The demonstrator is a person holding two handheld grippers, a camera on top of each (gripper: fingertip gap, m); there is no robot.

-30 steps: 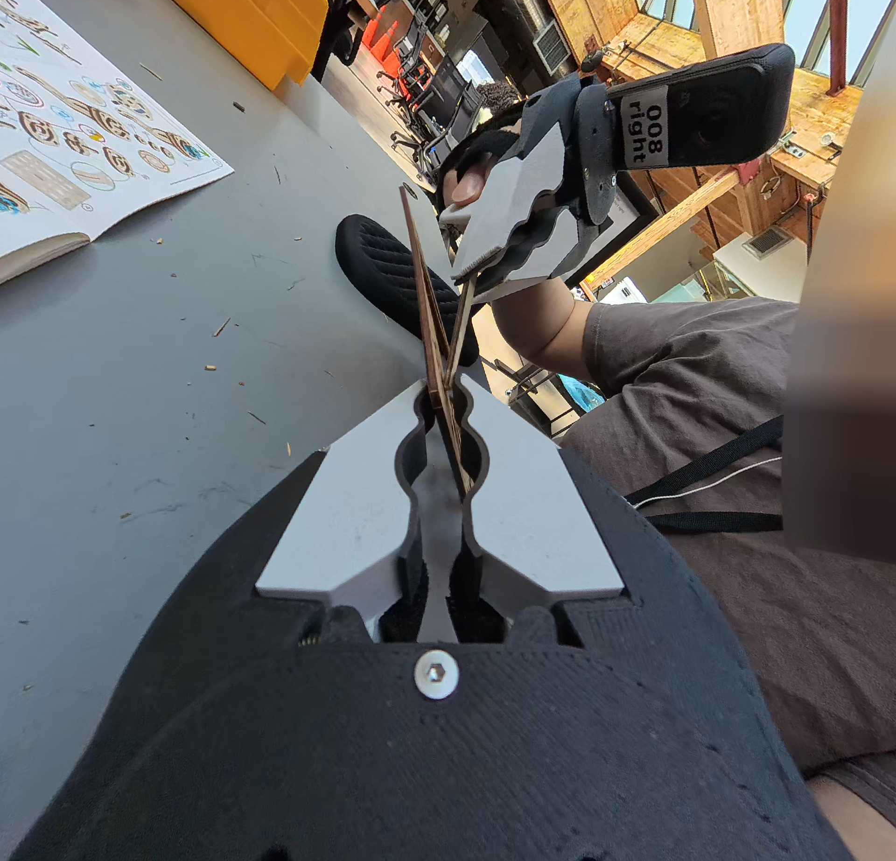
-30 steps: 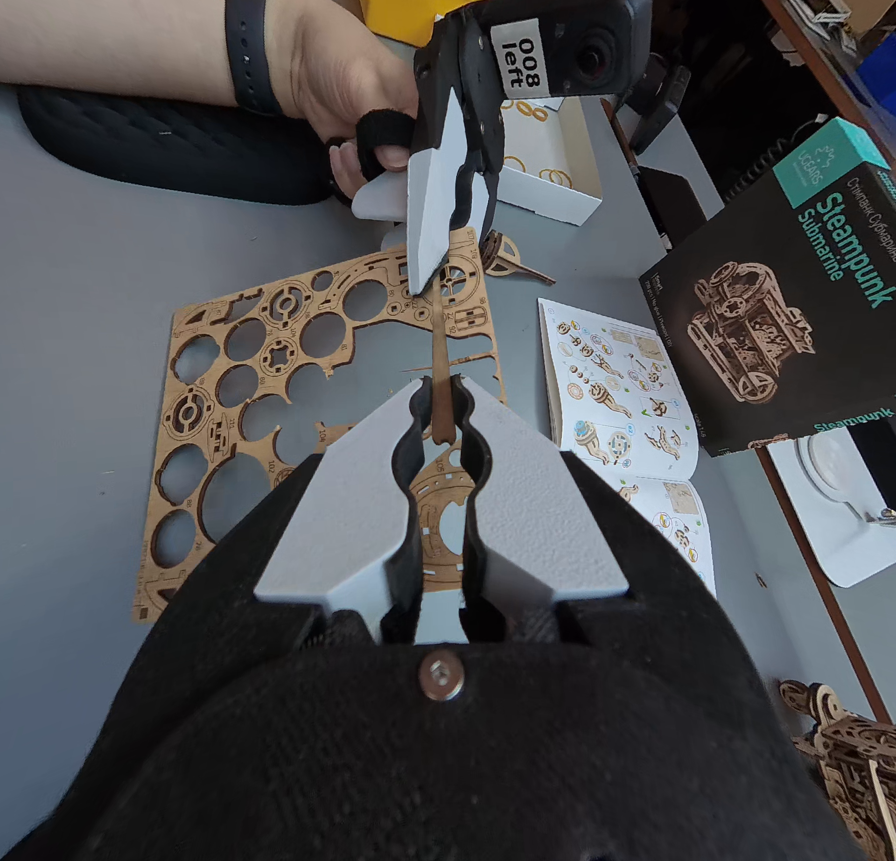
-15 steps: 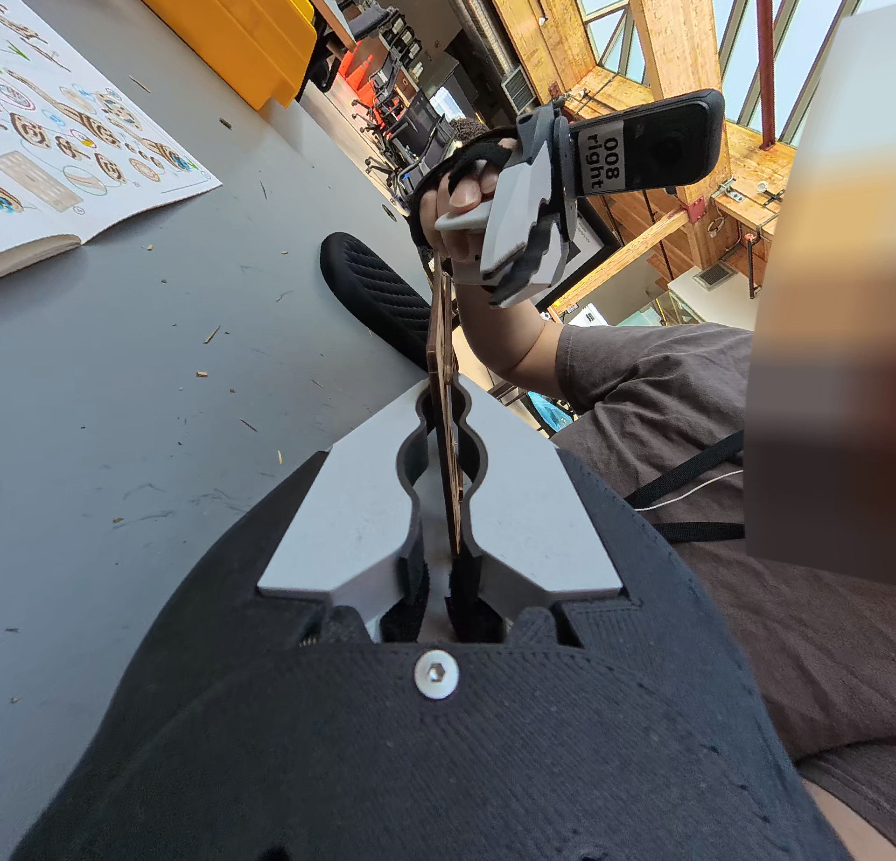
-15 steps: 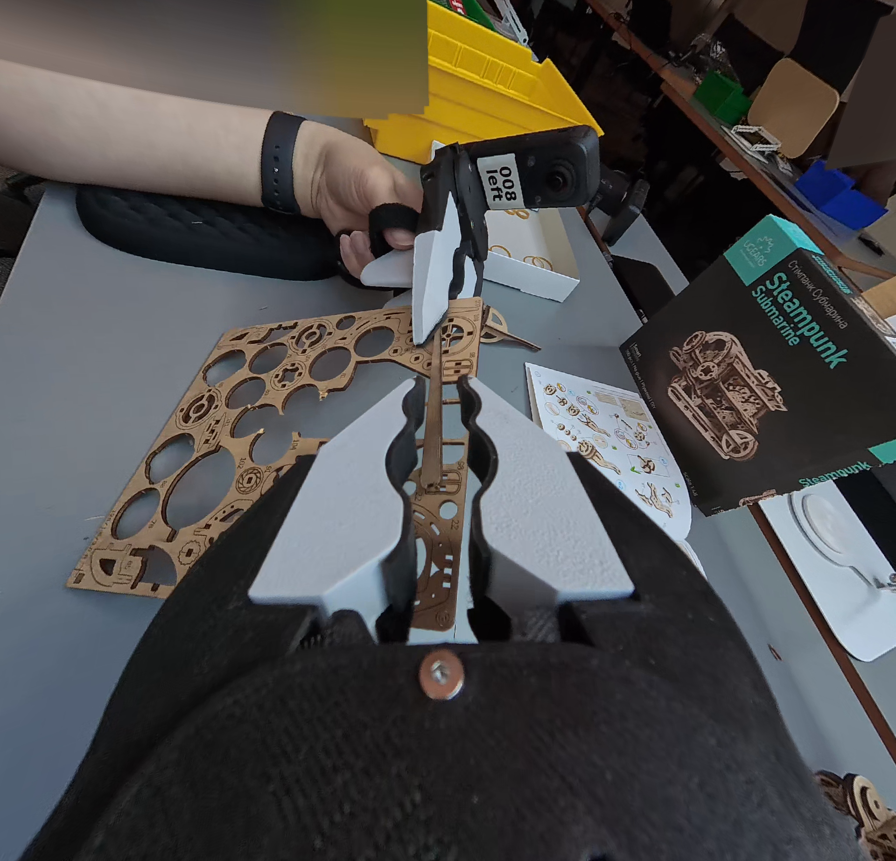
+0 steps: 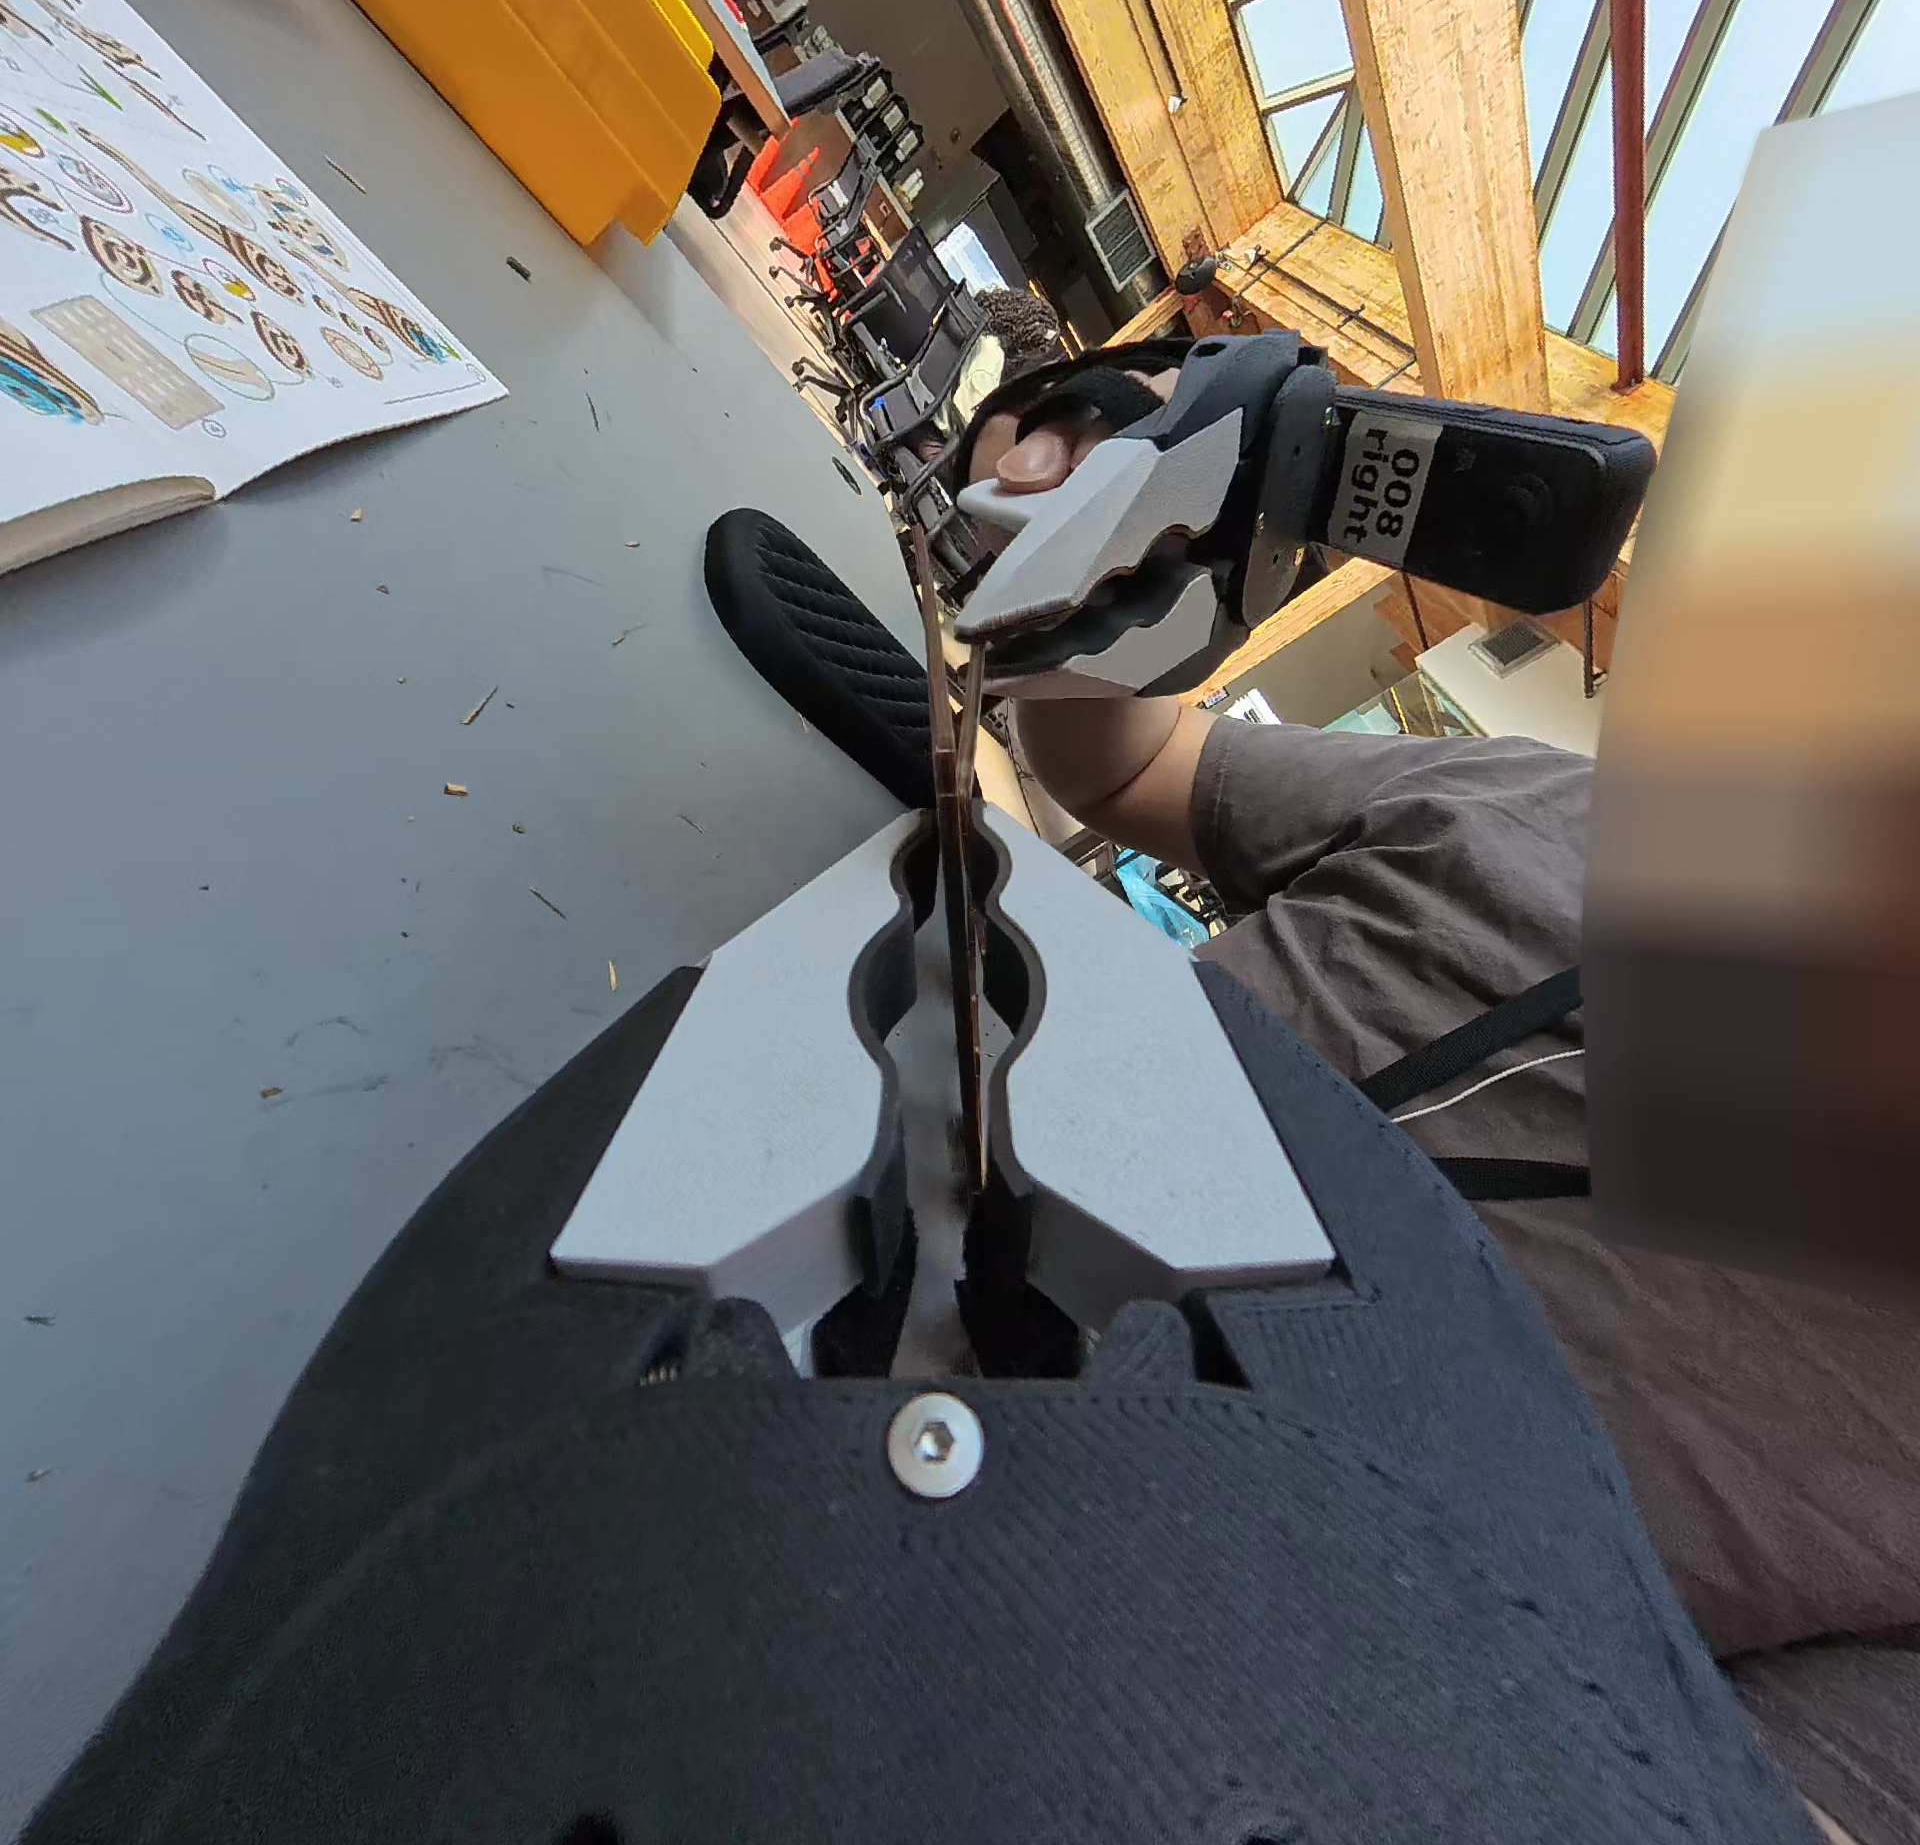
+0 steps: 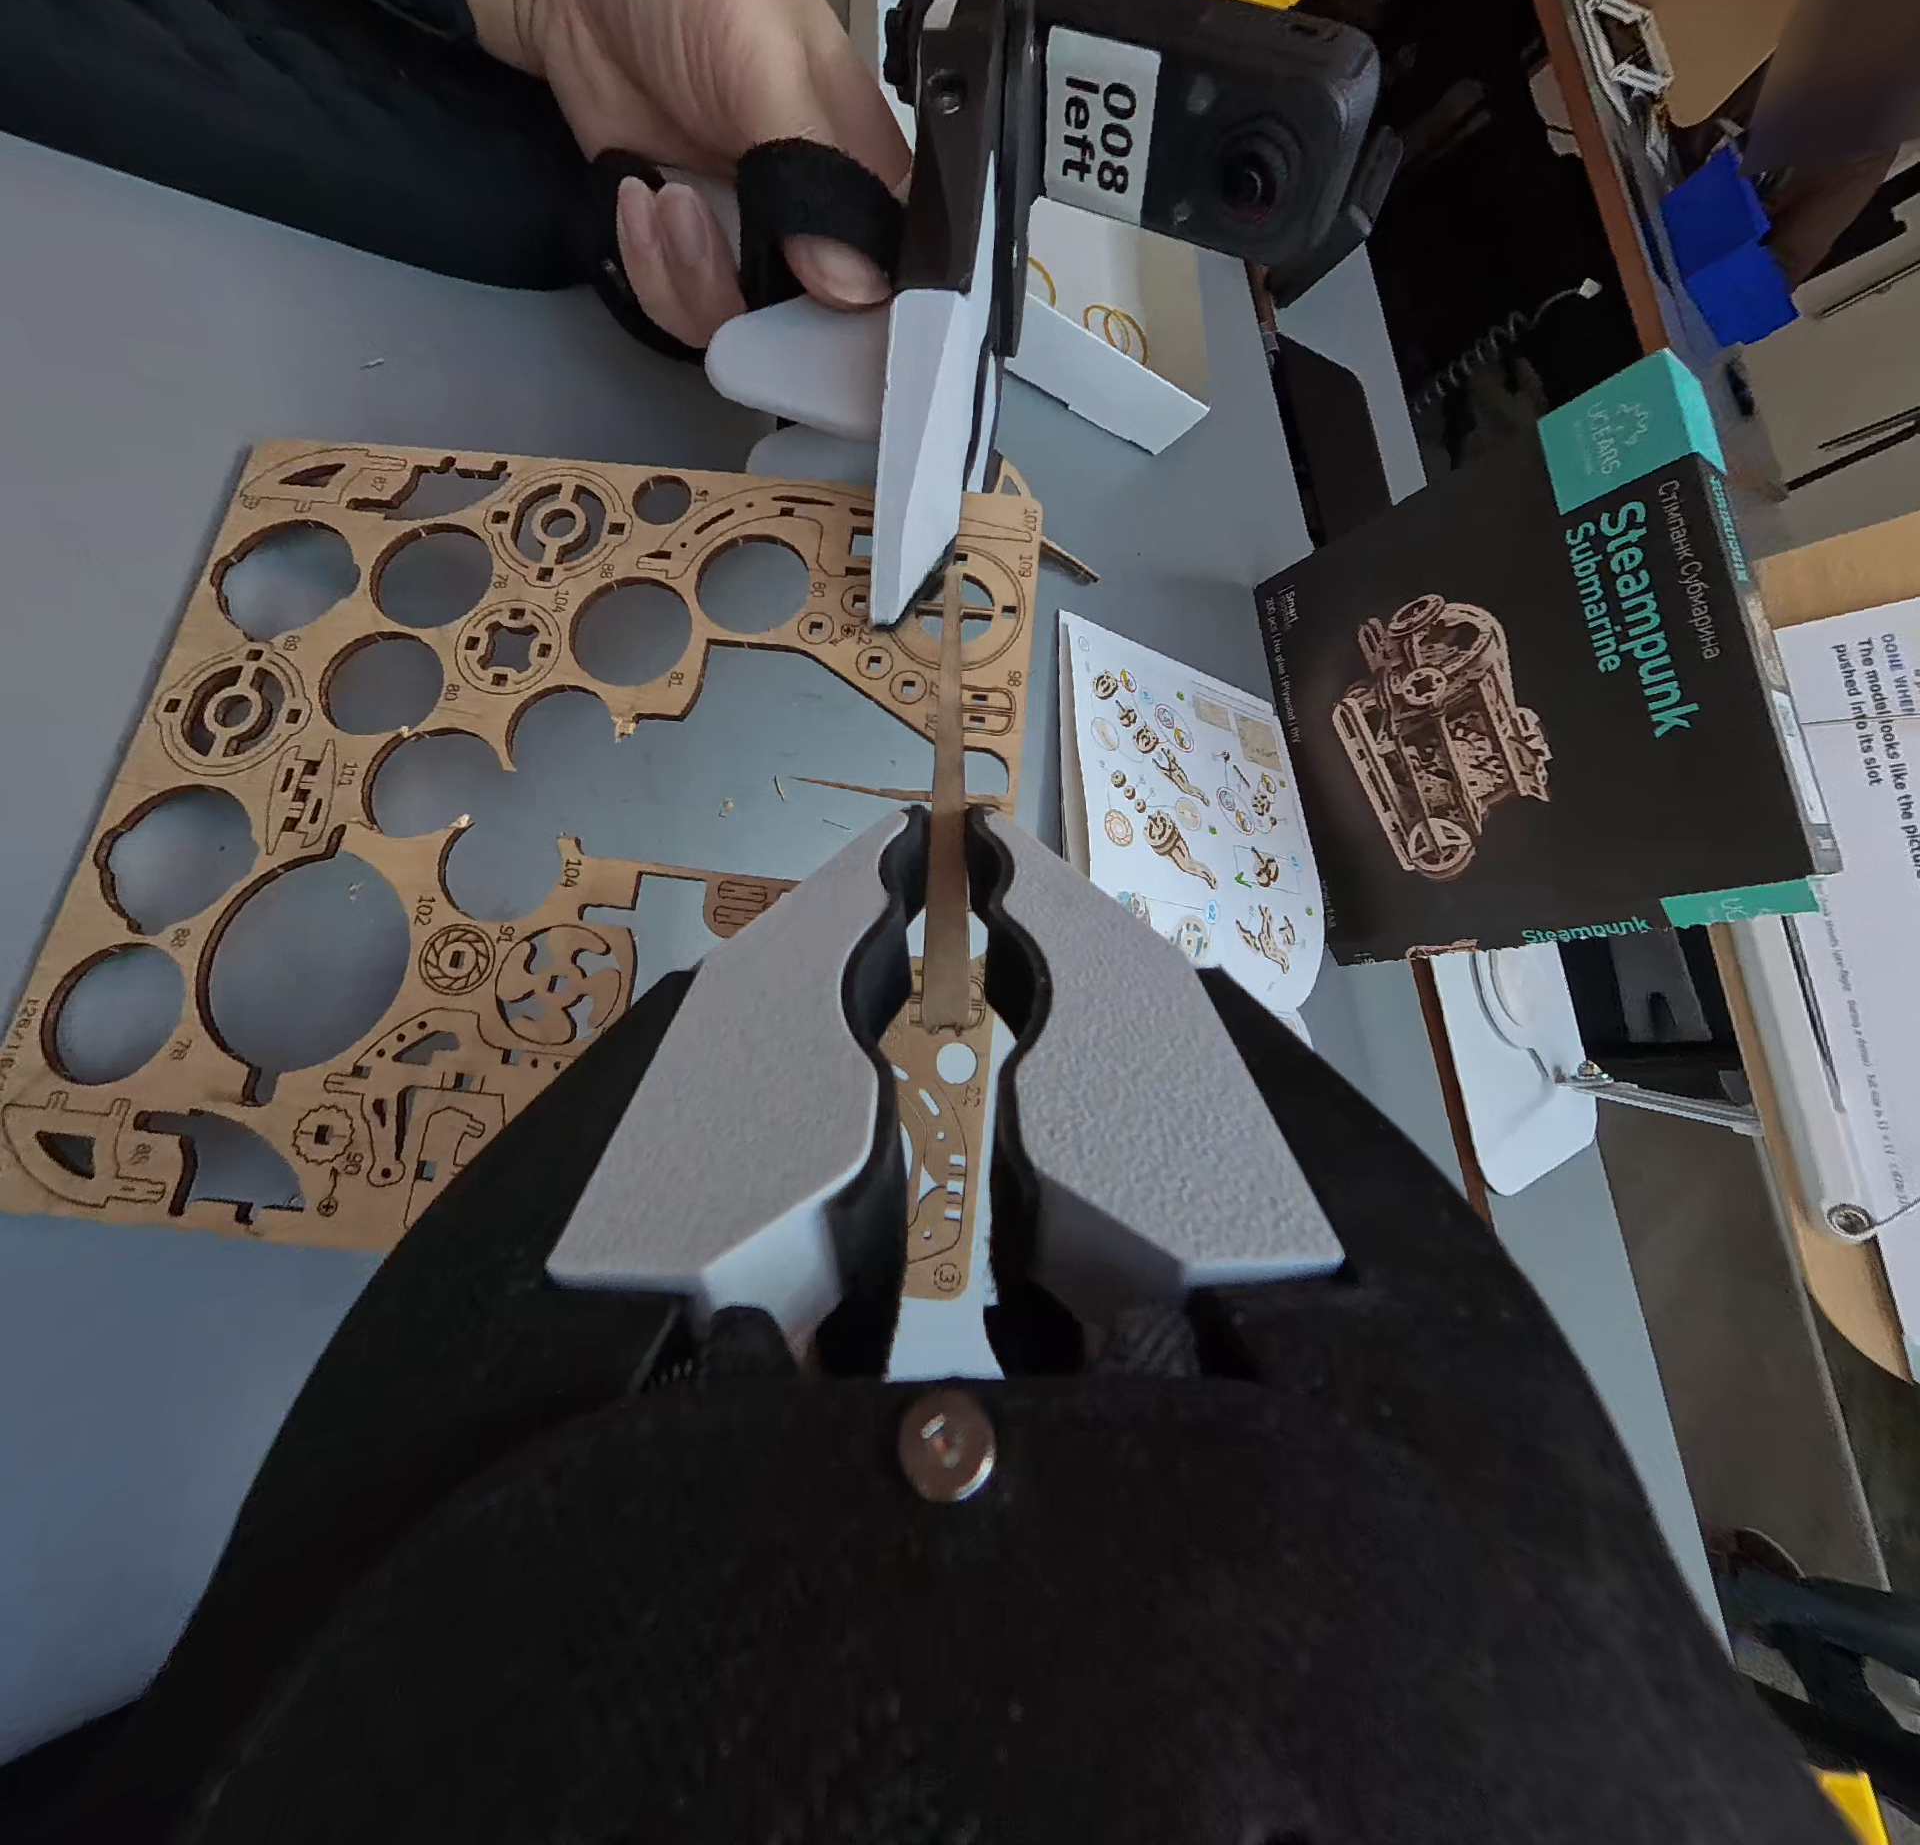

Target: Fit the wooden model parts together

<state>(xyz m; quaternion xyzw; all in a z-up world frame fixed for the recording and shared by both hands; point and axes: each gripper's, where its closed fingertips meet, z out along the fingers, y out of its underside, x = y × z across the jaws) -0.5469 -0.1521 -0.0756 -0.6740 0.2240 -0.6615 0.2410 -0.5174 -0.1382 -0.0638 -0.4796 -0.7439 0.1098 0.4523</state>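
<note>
My left gripper [image 5: 954, 831] is shut on a thin flat wooden part [image 5: 932, 673], seen edge-on and held upright above the grey table [image 5: 260, 756]. A second, lighter wooden strip [image 5: 970, 725] lies against it and runs up to my right gripper [image 5: 971, 642]. In the right wrist view my right gripper [image 6: 945, 824] is shut on this strip [image 6: 948, 715], whose far end meets the left gripper [image 6: 920, 600]. The two grippers face each other, tips close. Below them lies a laser-cut wooden sheet [image 6: 416, 808] with many parts punched out.
An instruction booklet [image 6: 1174, 787] and a black model box [image 6: 1538, 715] lie right of the sheet. A small white box [image 6: 1112, 372] and a yellow bin [image 5: 540, 81] stand farther back. A black wrist rest [image 5: 821, 652] lies at the table edge, by the person's body.
Half a second ago my right gripper was open and drawn back from the left one. It has now moved in again and shut on the strip. My left gripper kept its hold.
</note>
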